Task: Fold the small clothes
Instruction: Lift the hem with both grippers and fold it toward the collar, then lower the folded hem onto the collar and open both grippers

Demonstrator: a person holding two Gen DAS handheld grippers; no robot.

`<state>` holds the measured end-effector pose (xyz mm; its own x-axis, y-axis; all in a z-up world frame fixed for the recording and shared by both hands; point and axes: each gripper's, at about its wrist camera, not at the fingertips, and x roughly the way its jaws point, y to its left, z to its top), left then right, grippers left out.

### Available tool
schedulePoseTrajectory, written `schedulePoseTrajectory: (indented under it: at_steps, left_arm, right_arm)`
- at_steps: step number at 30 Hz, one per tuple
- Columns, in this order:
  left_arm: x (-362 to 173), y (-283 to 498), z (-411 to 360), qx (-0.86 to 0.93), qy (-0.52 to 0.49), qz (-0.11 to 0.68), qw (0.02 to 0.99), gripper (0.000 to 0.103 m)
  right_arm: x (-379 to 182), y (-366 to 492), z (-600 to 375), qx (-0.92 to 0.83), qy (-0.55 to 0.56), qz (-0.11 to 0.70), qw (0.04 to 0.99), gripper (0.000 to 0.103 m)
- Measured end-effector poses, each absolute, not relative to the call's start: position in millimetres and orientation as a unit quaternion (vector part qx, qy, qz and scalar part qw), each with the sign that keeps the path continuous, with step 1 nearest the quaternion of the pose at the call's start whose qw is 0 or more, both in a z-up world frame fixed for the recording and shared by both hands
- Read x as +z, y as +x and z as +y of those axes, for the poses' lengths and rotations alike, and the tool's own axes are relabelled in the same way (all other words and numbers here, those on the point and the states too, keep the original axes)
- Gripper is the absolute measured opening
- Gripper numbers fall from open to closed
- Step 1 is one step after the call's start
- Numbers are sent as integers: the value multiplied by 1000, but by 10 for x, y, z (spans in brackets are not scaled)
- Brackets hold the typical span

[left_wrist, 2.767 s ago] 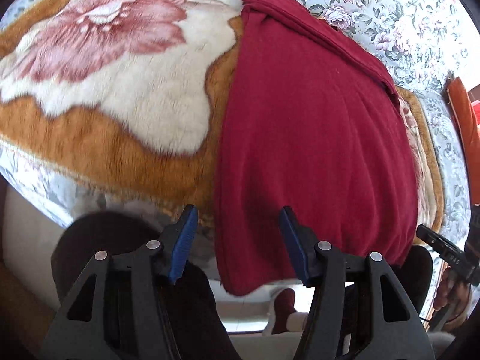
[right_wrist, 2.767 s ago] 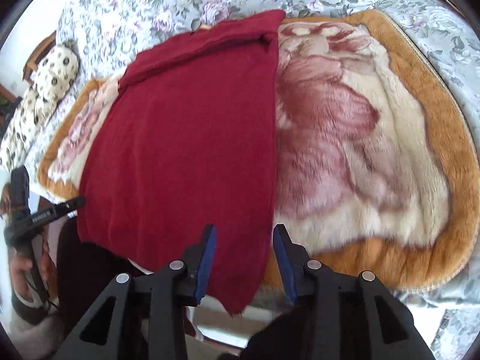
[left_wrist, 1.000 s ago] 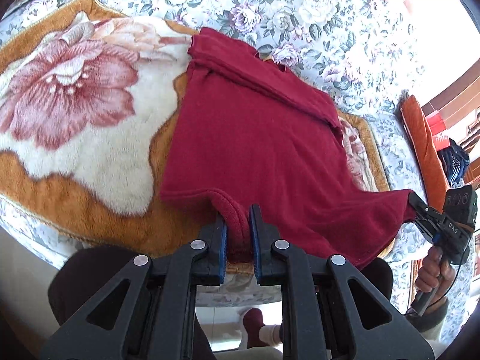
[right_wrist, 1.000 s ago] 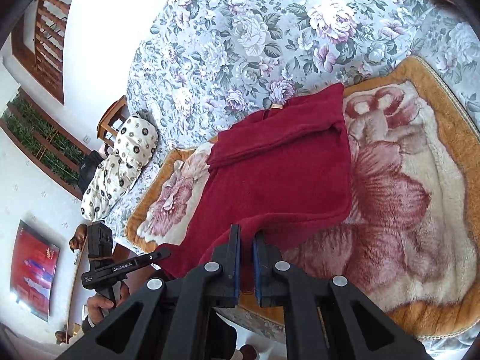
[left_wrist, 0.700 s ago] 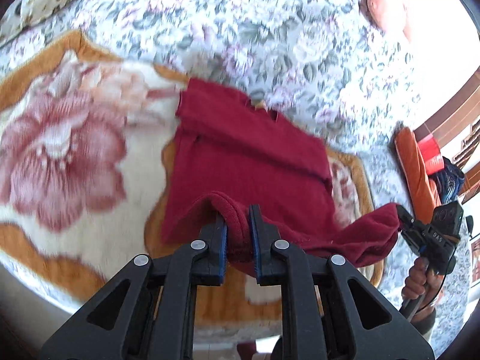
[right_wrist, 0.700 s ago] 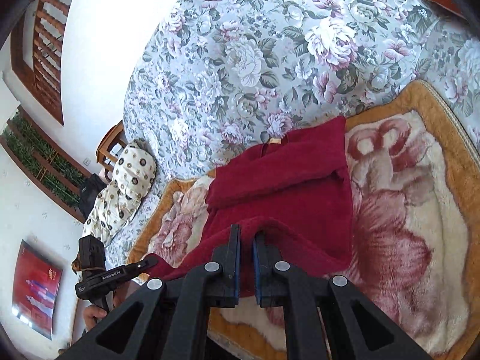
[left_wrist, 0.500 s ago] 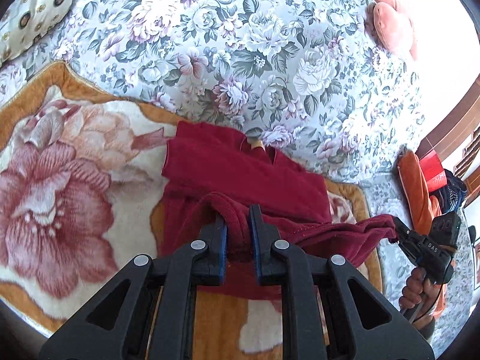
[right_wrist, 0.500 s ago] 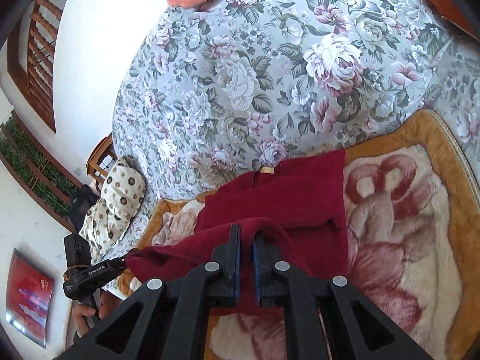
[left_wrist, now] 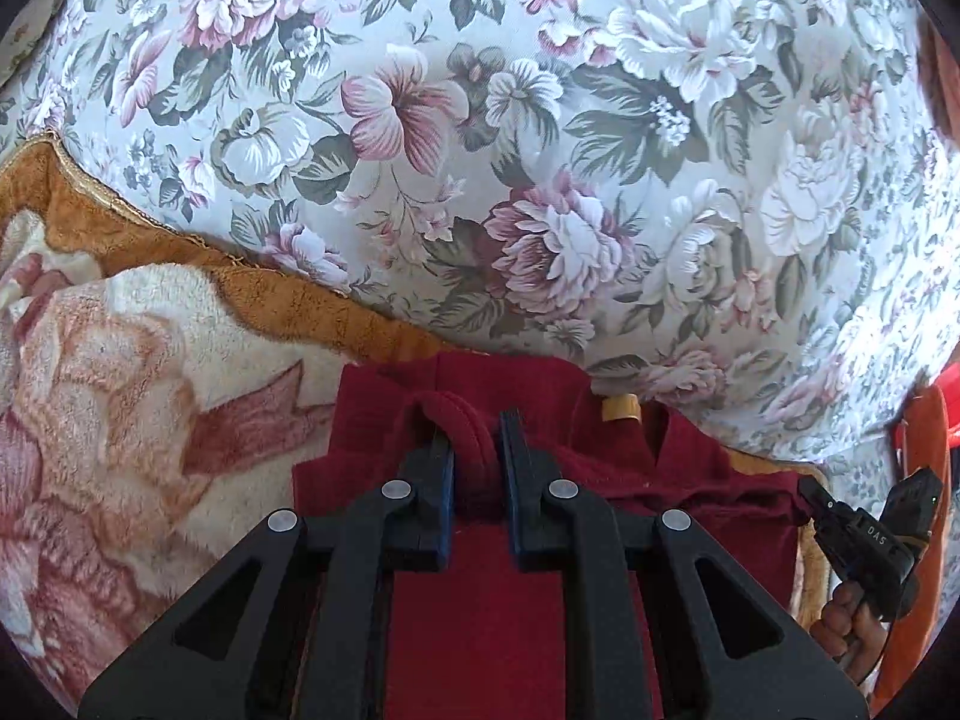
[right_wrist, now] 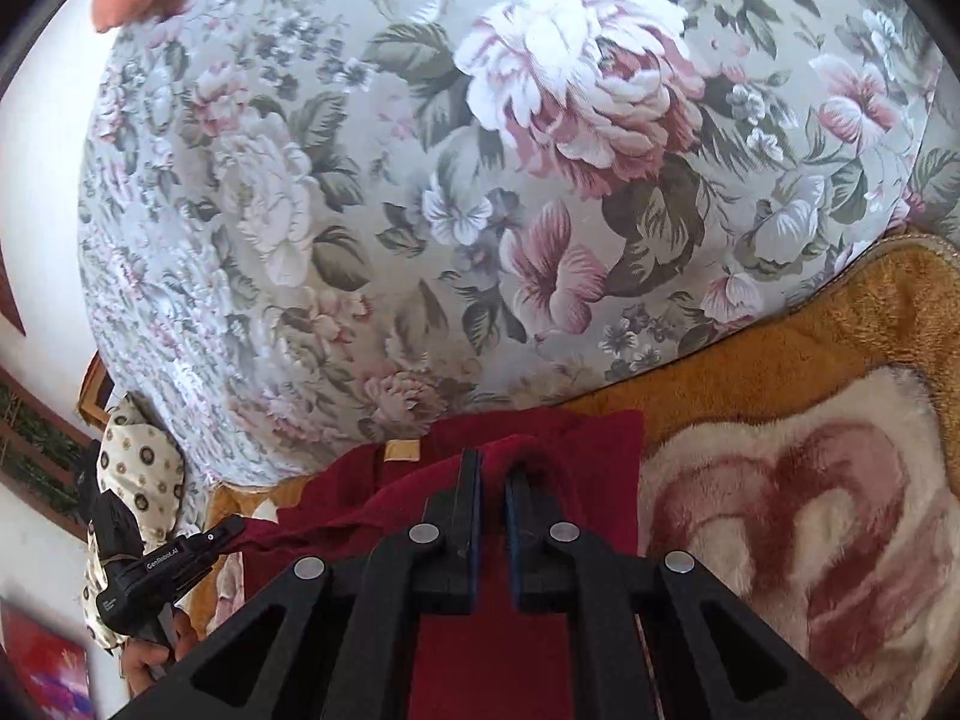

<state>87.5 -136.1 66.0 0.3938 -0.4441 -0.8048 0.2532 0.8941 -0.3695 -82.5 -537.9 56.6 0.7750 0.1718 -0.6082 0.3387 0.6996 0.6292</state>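
A dark red garment (left_wrist: 480,612) lies on a plush flower-patterned blanket (left_wrist: 120,396). My left gripper (left_wrist: 476,438) is shut on a bunched corner of its hem, held over the collar end near the tan neck label (left_wrist: 620,407). My right gripper (right_wrist: 493,474) is shut on the other hem corner (right_wrist: 528,450), also over the collar end, near the label (right_wrist: 401,450). The hem stretches between both grippers, doubled over the garment. Each view shows the other gripper at its edge, the right one (left_wrist: 816,501) and the left one (right_wrist: 225,531).
A floral bedspread (left_wrist: 540,150) fills the far side beyond the blanket's orange border (right_wrist: 780,348). A spotted pillow (right_wrist: 141,468) lies at the left. An orange object (left_wrist: 924,480) stands at the right edge.
Both grippers closed on the hem corners, lifted them and carried them forward over the garment to the collar end. The lower half now lies doubled over the upper half.
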Motion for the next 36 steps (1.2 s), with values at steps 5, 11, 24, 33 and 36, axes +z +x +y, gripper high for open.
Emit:
schedulePoseTrajectory:
  at_steps: [5,11,24,33,36]
  left_arm:
    - [382,1126,-1297,-202,-115,557,797,14]
    - [614,1124,-1199,-221,-114,554,795,14]
    - [1074,1059,-1173,-251,-162,469,831,84]
    - [448,692,-1568,-215,-32,522,824,84]
    - [219,797,-1586,-187,-26,544,818,84]
  right_arm:
    - [320,-700,-5536,-55,422,353,833,13]
    - [807,-1026,-5496,-77,383,304,869,39]
    - [791,-657,-4505,-6,185,394,900,38]
    - [149,-82,-4794,-132,157,451,869,36]
    - [285,-140,-4730,-135,151,446,872,36]
